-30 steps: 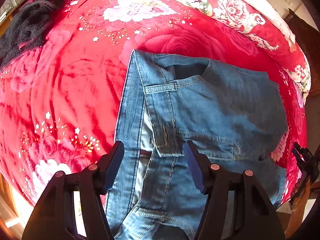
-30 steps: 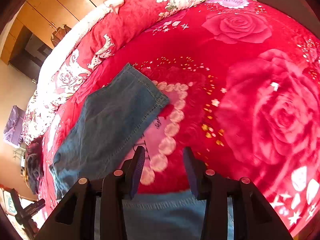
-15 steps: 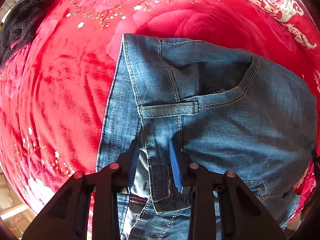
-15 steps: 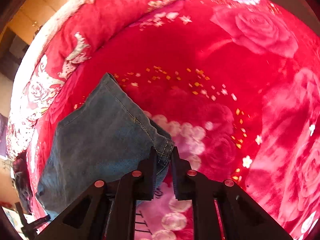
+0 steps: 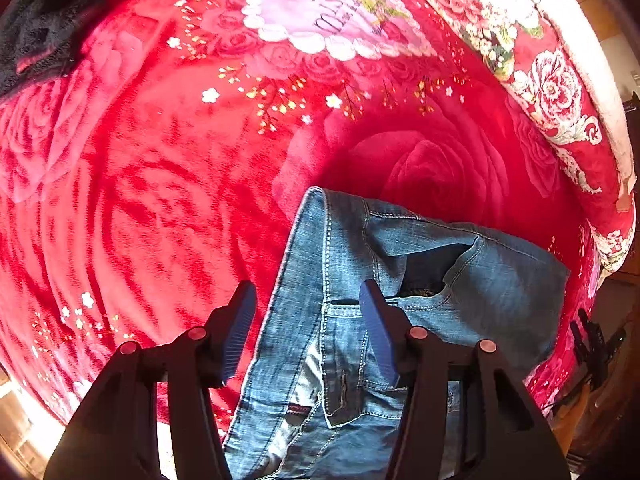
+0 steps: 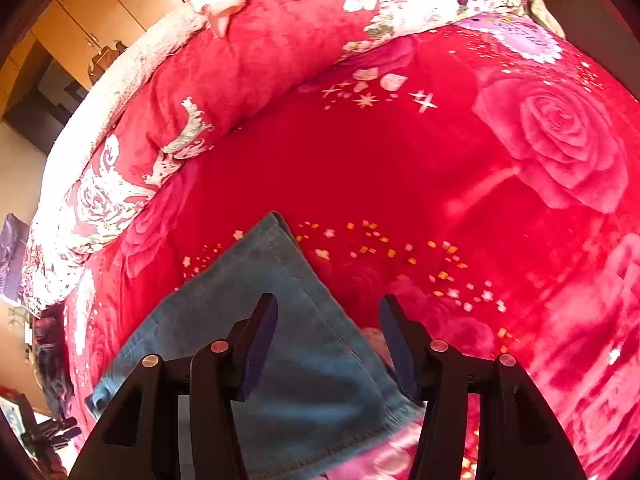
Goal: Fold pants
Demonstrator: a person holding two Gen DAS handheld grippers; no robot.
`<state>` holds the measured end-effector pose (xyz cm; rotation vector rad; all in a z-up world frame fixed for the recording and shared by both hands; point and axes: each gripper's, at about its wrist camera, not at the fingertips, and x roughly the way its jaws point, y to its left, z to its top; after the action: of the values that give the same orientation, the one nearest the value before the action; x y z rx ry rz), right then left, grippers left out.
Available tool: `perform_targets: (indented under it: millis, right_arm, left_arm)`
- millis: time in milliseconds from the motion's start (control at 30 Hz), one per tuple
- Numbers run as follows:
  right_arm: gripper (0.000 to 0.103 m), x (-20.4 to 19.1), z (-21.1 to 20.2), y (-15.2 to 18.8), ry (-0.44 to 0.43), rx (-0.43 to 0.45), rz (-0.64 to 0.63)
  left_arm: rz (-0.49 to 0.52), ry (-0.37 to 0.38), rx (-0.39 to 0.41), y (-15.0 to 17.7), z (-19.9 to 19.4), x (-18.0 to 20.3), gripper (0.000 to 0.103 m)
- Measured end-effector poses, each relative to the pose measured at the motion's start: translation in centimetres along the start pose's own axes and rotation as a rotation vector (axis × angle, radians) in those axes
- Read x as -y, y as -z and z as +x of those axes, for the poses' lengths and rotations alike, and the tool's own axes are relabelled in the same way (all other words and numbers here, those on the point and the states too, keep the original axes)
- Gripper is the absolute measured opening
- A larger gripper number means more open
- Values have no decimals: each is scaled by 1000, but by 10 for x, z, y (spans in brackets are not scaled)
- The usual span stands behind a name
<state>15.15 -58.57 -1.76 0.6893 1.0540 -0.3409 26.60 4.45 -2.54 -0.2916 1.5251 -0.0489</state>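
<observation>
Now both grippers stand over the jeans (image 5: 420,280), which lie folded on the red blanket (image 5: 160,200). Left gripper (image 5: 308,328): jaws have just been opening and are parted; the waistband edge and fly seam run between them and on ahead, but neither pad presses the cloth. Denim spreads mostly to the far side of its right-hand jaw; bare blanket lies beyond its left-hand jaw.

Right gripper (image 6: 328,340): jaws also just opening, parted, nothing pinched. The leg end of the jeans (image 6: 280,320) lies between and under them, its hemmed corner pointing ahead and away, its stitched edge running slantwise from that corner back toward the right-hand jaw. Blanket fills everything ahead and to the right.

Judgement: the long axis runs from one gripper to the other, waist under the left, hem under the right. Each end has its own hand. The next fold likely turns on regripping these two ends evenly.

A dark cloth (image 5: 44,24) lies well off to the far left.
</observation>
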Motion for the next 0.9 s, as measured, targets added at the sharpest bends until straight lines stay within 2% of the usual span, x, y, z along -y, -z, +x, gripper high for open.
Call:
perform_targets:
  millis: [167,333,467,500,567,600,633,667,733,900]
  right_arm:
    - [60,-35,44,-25,32,-50,-58]
    - [60,-53,81,-34,53,-106,-114]
    - [63,-69,98,-28,140,-113,-208]
    - [61,-75,100,-27,176,-116,-250]
    - [45,-82,99,-24,217,-111,-300]
    - [25,-84,97,-24,219,-114,-307]
    - [11,-84,95,-23,202,-124,-299]
    - [11,-84,92,-23,206,-118,-296]
    - [11,-84,78,-20,203,-88,-297]
    - [10,-84,29,-12,159,-12,-271]
  left_arm:
    - [-8,20,-39,-27,11,15,52]
    - [-66,21,-82,-53,22,12,56]
    - [-78,28,-156,-59,49,19,64]
    - [-84,32,-181,-57,56,21,64]
    - [-79,36,-189,-53,65,26,64]
    - [-60,29,-165,-51,63,30,50]
    - [-34,28,-144,-49,60,35,37]
    - [-9,11,-129,-46,56,40,8]
    - [17,11,-92,-42,47,47,8]
    - [154,-46,99,-7,-8,64,8]
